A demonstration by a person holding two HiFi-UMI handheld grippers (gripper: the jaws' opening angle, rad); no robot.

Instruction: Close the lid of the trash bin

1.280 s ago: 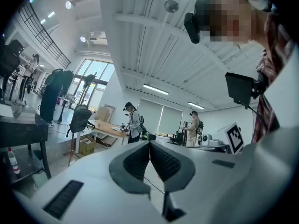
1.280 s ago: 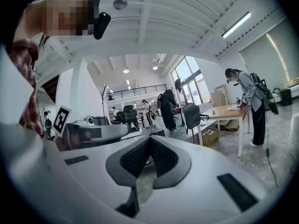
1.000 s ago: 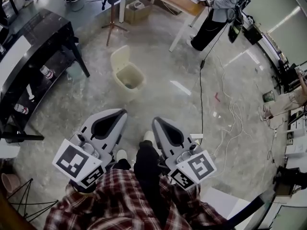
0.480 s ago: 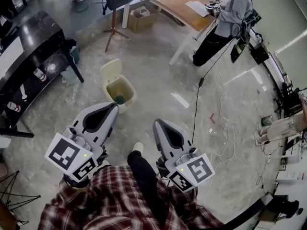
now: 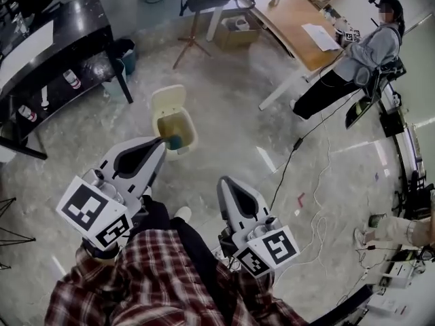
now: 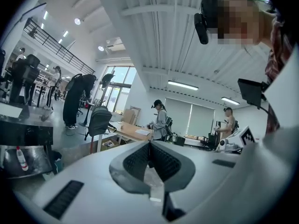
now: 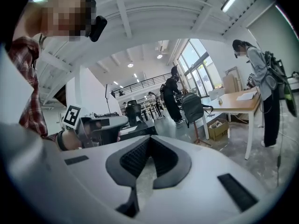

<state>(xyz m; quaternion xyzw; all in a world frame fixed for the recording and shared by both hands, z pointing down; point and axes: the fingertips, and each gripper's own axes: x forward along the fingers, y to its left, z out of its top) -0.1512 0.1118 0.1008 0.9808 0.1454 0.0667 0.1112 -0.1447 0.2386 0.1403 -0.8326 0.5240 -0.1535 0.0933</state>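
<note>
A cream trash bin (image 5: 178,123) stands on the floor in the head view, its lid (image 5: 167,100) tipped up and back on the far side. Something teal lies inside near the front rim. My left gripper (image 5: 160,142) is shut and empty, its tip just at the bin's near rim; I cannot tell whether it touches. My right gripper (image 5: 221,180) is shut and empty, lower and to the right, well apart from the bin. The left gripper view shows the left gripper (image 6: 149,144) and the right gripper view the right gripper (image 7: 149,139), each with jaws pressed together; neither view shows the bin.
A black table (image 5: 47,43) with bottles on its lower shelf stands to the left, a small blue bin (image 5: 126,49) beside it. Beyond are a wooden desk (image 5: 292,19), a cardboard box (image 5: 234,34) and a standing person (image 5: 360,60). Cables (image 5: 316,202) trail over the floor at right.
The person holding the grippers has walked up to the bin. The left gripper's tip now reaches the bin's near rim. Both grippers stay shut and the lid stays up.
</note>
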